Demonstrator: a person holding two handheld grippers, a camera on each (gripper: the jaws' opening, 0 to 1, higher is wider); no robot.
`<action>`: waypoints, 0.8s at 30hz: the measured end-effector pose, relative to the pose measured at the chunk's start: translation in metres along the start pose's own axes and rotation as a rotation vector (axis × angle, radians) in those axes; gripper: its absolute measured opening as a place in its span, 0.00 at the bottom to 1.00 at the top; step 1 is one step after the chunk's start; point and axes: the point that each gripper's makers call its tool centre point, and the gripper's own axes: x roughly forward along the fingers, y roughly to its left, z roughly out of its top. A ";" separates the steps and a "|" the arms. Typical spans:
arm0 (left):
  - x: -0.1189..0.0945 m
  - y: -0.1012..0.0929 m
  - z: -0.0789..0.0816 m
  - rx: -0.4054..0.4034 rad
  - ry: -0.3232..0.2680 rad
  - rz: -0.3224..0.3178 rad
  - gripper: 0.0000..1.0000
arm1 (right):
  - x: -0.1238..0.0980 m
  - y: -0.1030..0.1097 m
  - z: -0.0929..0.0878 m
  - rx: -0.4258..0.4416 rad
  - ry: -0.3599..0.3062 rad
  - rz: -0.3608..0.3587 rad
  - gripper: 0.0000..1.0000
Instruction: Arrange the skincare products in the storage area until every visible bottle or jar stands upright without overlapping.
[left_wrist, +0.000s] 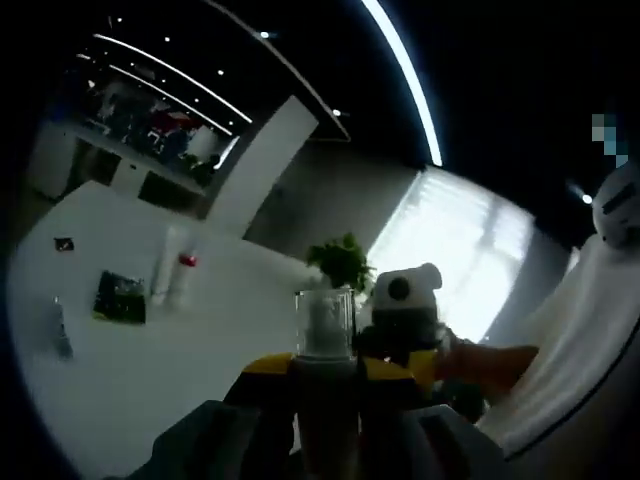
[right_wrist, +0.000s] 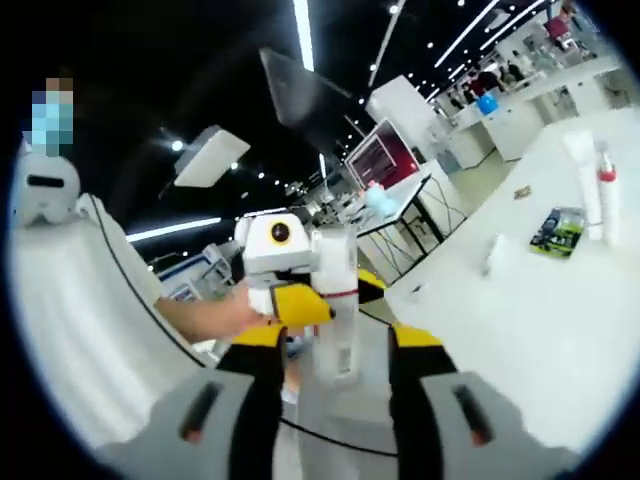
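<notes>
So the clear-capped bottle (left_wrist: 325, 345) is sitting right between the jaws of the left hand-held gripper (left_wrist: 325, 395), long axis running straight out along the jaws with the cap end pointing away, and in the right gripper view that white bottle (right_wrist: 337, 300) is likewise wedged between the right hand-held gripper (right_wrist: 335, 375) jaws, so both look clamped on it, held up off the white counter (left_wrist: 150, 350). The left one's yellow tips (right_wrist: 300, 305) come in from the far side, so the bottle bridges them, and whichever lets go decides how it tips upright; the other products, like the red-capped tube (left_wrist: 183, 275), stand well away on the counter.
</notes>
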 end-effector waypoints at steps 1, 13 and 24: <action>-0.001 0.000 -0.004 0.025 0.016 -0.001 0.24 | -0.001 0.000 0.002 -0.020 0.011 0.001 0.42; 0.019 -0.013 -0.051 0.162 0.198 -0.060 0.24 | 0.002 -0.007 -0.015 -0.287 0.459 0.069 0.35; 0.029 -0.018 -0.071 0.235 0.265 -0.064 0.24 | 0.002 -0.008 -0.049 -0.395 0.739 0.163 0.22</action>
